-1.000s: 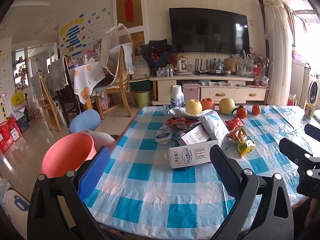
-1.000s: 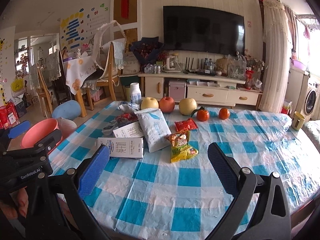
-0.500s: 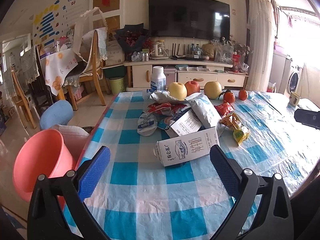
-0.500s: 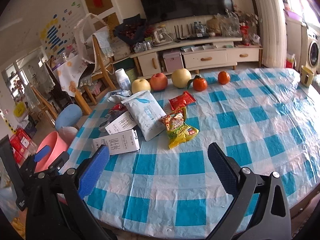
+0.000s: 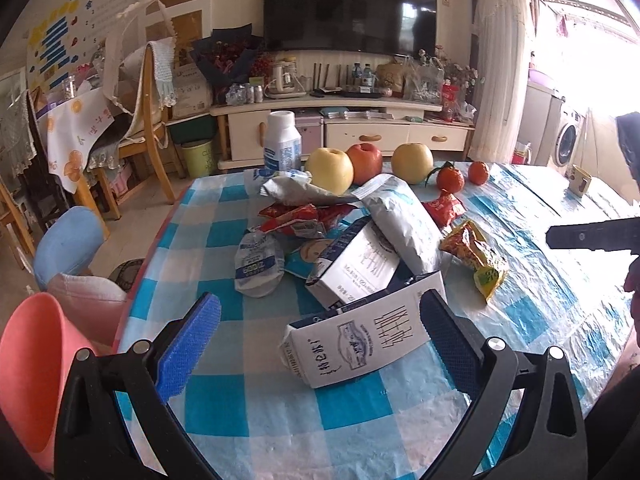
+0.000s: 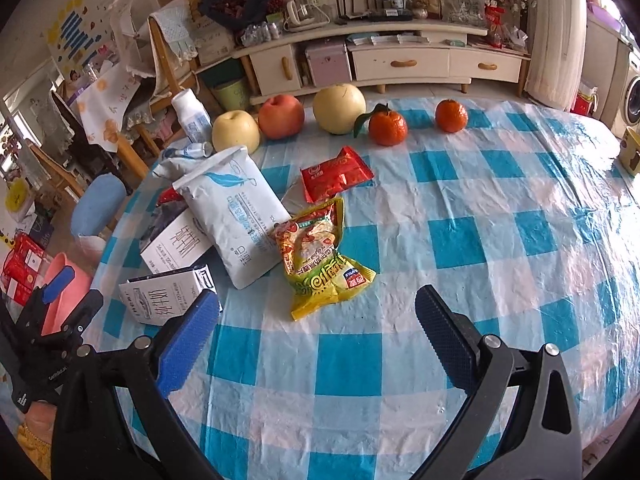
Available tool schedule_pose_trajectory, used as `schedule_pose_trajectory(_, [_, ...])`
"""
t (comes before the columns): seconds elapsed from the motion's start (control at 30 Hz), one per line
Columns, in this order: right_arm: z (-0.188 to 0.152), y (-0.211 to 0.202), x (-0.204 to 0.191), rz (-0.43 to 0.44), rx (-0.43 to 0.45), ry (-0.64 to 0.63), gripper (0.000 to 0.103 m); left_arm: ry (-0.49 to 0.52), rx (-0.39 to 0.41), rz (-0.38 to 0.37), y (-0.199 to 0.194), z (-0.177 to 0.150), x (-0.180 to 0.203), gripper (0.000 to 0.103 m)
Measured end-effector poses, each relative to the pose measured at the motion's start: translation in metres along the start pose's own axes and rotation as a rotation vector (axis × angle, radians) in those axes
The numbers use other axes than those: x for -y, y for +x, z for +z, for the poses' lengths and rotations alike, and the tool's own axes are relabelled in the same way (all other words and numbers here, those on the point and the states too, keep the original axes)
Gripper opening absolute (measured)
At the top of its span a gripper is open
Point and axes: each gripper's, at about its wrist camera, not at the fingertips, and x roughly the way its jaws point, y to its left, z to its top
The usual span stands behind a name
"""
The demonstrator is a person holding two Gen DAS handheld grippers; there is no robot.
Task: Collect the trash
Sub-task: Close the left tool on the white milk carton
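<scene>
- Round table with a crinkled blue-and-white checked plastic cloth point(image 5: 256, 408) point(image 6: 480, 208); living room behind: black wall TV point(image 5: 348, 12), cream TV cabinet with drawers point(image 5: 360, 132) point(image 6: 400, 64), wooden chairs draped in cloth point(image 5: 136, 120).
- Trash lies in one heap on the table's left half. Count: two white milk cartons with black print, near one point(image 5: 360, 344) point(image 6: 164, 296), far one point(image 5: 356, 268) point(image 6: 176, 246); one white-and-blue foil pouch point(image 5: 404, 224) point(image 6: 232, 212) lying across the far carton; one yellow snack wrapper point(image 5: 476, 256) point(image 6: 320, 256); one small red sachet point(image 5: 444, 206) point(image 6: 336, 174).
- Fruit in a row at the far edge: two yellow apples, one red apple point(image 5: 364, 160) point(image 6: 280, 116), two orange tangerines. One white pill bottle point(image 5: 282, 140) point(image 6: 192, 116) stands beside them.
- My left gripper point(image 5: 320, 324) is spread wide, holding nothing; the near carton sits between its blue pads, touching the right pad or just short of it, can't tell.
- My right gripper point(image 6: 318, 312) is spread wide too, empty, the yellow wrapper just ahead of its gap.
- Left view only: crumpled red chip bag point(image 5: 300, 218), flattened white yoghurt pouch point(image 5: 256, 266), silver crumpled wrapper point(image 5: 296, 190).
- Pink plastic bucket point(image 5: 32, 376) point(image 6: 64, 296) sits off the table's left edge; big in left view, small in right view.
- Small yellow cup point(image 5: 579, 179) point(image 6: 632, 152) on the table's far right, well apart from the heap.
</scene>
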Motion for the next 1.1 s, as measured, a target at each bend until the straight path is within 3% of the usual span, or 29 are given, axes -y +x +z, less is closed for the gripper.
schedule_pose_trajectory(0.2, [0.014, 0.036, -0.008, 0.014, -0.076, -0.068, 0.092, 0.036, -0.080, -0.107, 0.014, -0.012, 0.010, 0.099])
schedule_pose_trajectory(0.4, [0.023, 0.066, -0.005, -0.005, -0.135, -0.094, 0.092, 0.149, -0.056, -0.103, 0.018, -0.013, 0.013, 0.099])
schedule_pose_trajectory(0.7, [0.026, 0.086, 0.004, -0.011, -0.168, -0.080, 0.092, 0.030, -0.269, -0.248, 0.068, -0.014, -0.003, 0.099])
schedule_pose_trajectory(0.87, [0.026, 0.086, 0.007, -0.014, -0.168, -0.073, 0.092, 0.119, -0.327, -0.348, 0.060, -0.028, 0.024, 0.099])
schedule_pose_trajectory(0.97, [0.025, 0.089, 0.005, -0.017, -0.177, -0.083, 0.092, 0.220, -0.320, -0.323, 0.051, -0.036, 0.041, 0.099])
schedule_pose_trajectory(1.1, [0.022, 0.097, 0.000, -0.023, -0.195, -0.110, 0.092, 0.284, -0.278, -0.209, 0.049, -0.035, 0.051, 0.099])
